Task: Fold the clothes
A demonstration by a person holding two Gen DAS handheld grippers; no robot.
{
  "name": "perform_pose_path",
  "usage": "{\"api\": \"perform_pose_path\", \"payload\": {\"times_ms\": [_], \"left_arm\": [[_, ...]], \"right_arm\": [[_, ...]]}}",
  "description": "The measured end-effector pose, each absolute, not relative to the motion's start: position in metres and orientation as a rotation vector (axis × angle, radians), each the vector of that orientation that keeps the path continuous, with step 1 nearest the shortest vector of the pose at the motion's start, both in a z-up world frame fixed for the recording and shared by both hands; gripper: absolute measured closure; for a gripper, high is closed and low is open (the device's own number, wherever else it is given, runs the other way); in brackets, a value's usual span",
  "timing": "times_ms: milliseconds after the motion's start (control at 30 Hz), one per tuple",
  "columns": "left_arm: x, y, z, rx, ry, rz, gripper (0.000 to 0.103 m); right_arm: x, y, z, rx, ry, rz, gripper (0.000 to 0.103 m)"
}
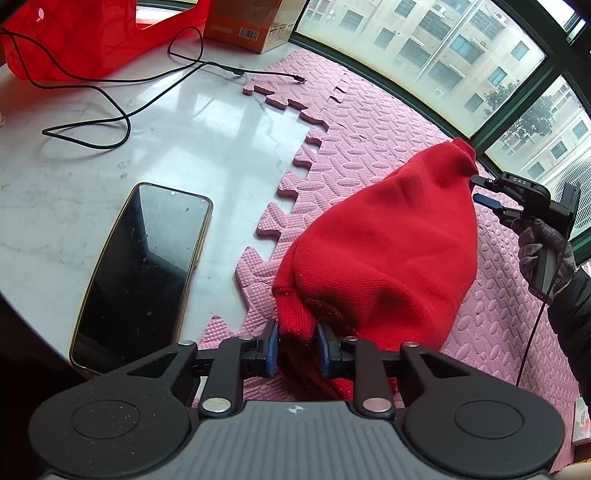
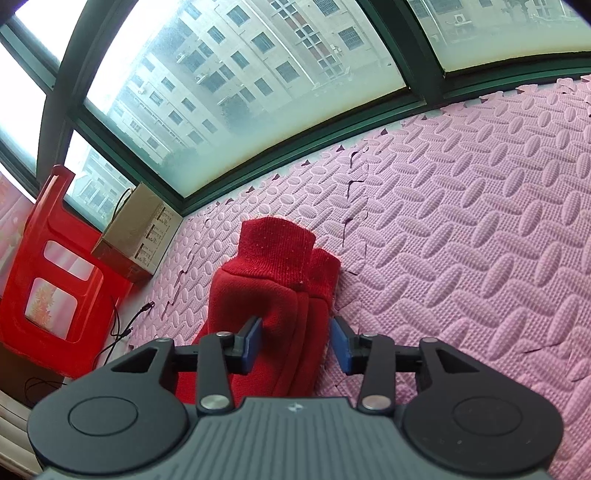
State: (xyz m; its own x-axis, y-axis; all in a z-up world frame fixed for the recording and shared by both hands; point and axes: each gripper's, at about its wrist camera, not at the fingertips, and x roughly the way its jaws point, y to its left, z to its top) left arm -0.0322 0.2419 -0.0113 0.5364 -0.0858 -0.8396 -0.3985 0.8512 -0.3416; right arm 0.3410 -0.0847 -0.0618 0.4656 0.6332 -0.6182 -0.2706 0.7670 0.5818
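Observation:
A red knit garment [image 1: 384, 251] is bunched on the pink foam mat [image 1: 369, 122]. My left gripper [image 1: 297, 350] is shut on its ribbed cuff at the near end. My right gripper [image 2: 297, 341] straddles the other end of the garment [image 2: 273, 295], where two ribbed cuffs stick up past the blue pads [image 2: 253, 339]. Its jaws stand apart with a gap on the right side, so it is open around the cloth. In the left wrist view the right gripper [image 1: 480, 190] shows at the garment's far end, held by a gloved hand [image 1: 543, 251].
A black phone [image 1: 144, 273] lies on the white marble surface [image 1: 207, 122] left of the mat. A black cable [image 1: 122, 107], a red plastic stool [image 1: 81, 40] and a cardboard box [image 1: 255, 22] sit further back. The window frame [image 1: 436, 114] borders the mat.

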Motion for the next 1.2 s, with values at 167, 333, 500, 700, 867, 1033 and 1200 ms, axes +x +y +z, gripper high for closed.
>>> {"api": "perform_pose_path", "payload": {"times_ms": [167,333,500,700,867,1033,1200], "left_arm": [[-0.032,0.242,-0.011,-0.544,1.001,0.198,0.077],[-0.030,0.244,-0.011,-0.537,1.001,0.194,0.077],[-0.024,0.246,-0.011,-0.517,0.999,0.189,0.077],[-0.001,0.250,-0.008,-0.448,0.996,0.178,0.077],[0.027,0.254,-0.008,-0.391,0.995,0.165,0.077],[0.060,0.250,-0.004,-0.330,0.979,0.142,0.078],[0.094,0.236,0.004,-0.268,0.957,0.099,0.079]], "right_arm": [[0.346,-0.080,-0.070,0.476,0.955,0.578,0.064],[0.344,-0.082,-0.074,0.506,0.952,0.567,0.084],[0.333,-0.097,-0.069,0.526,0.924,0.530,0.093],[0.312,-0.129,-0.064,0.577,0.888,0.436,0.094],[0.282,-0.172,-0.059,0.629,0.873,0.338,0.094],[0.239,-0.221,-0.055,0.707,0.836,0.241,0.095],[0.186,-0.261,-0.053,0.789,0.783,0.120,0.095]]}}
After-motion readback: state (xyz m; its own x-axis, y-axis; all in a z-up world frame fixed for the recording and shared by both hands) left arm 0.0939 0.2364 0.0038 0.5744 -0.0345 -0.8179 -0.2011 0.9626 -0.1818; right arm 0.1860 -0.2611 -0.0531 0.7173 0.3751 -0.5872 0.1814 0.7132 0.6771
